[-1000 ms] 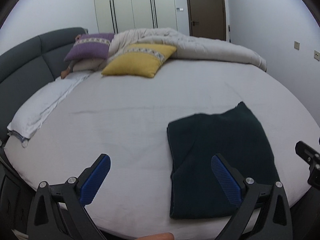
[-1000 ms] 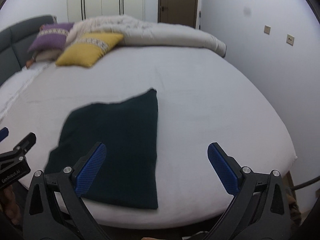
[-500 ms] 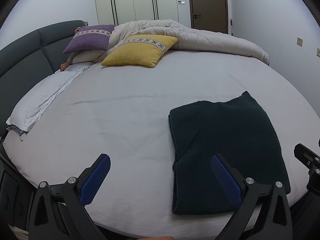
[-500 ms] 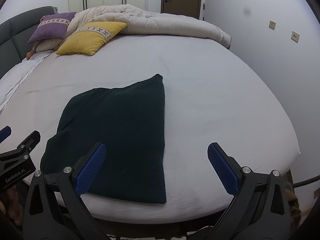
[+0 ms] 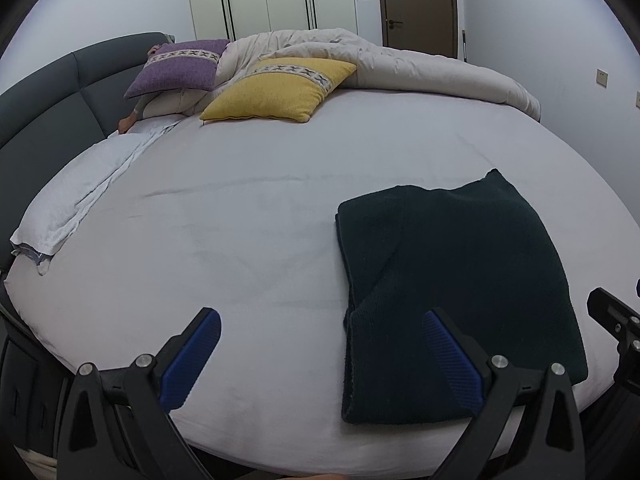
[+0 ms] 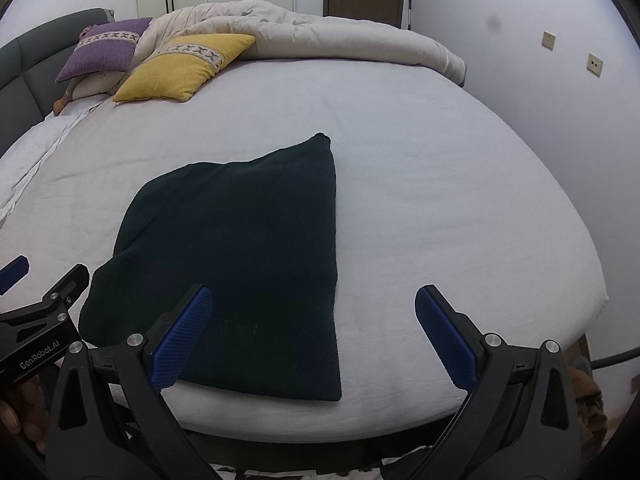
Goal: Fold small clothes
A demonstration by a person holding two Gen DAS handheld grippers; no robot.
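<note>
Left claw (image 5: 320, 354) wide open, holding nothing, up above the near edge of the round bed (image 5: 248, 216). Dark green knit garment (image 5: 456, 280) folded flat on the sheet, near the bed's front edge, right blue pad (image 5: 450, 360) in front of it. Yellow pillow (image 5: 280, 88) and purple pillow (image 5: 180, 66) far back by the rumpled duvet (image 5: 400, 68).

Right claw (image 6: 314, 332) wide open too, empty. Same garment (image 6: 240, 264) flat on the bed (image 6: 440, 200), left blue pad (image 6: 180, 336) in front of its near part. Other claw (image 6: 40, 312) poking in at the left.
</note>
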